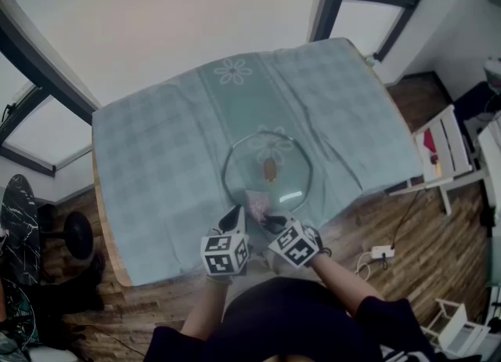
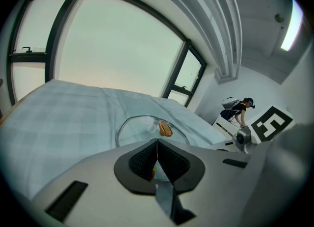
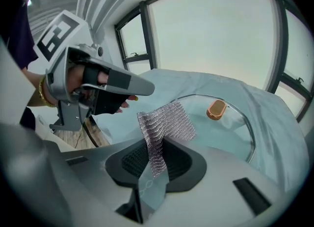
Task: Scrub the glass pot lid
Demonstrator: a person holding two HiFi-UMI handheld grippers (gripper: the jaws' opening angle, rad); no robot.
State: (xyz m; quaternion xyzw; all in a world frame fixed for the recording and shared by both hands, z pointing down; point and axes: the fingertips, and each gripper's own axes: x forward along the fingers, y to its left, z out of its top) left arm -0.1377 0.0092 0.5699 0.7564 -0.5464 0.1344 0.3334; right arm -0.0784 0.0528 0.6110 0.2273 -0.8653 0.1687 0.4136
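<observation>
as the right tool (image 3: pixel 154 158) gripped the mesh scrubber (image 3: pixel 167 122), the glass pot lid (image 1: pixel 258 155) lay flat on the counter (image 1: pixel 156 157) straight ahead of it; the left tool (image 2: pixel 157 158), jaws together and empty, sat alongside.

Item one: the surface (image 1: pixel 109 251). I see only a thin wooden edge of it, along its left side.

Item two: a pale green checked tablecloth (image 1: pixel 156 172), with white flower motifs down a plainer middle band. It covers the whole top, is creased in places, and hangs over the right side.

Item three: the glass pot lid (image 1: pixel 288 166). It lies flat on the cloth, near the middle and toward my side, with its amber knob (image 1: pixel 270 169) uppermost.

Item four: the wood-plank floor (image 1: pixel 407 235) beneath the surface.
</observation>
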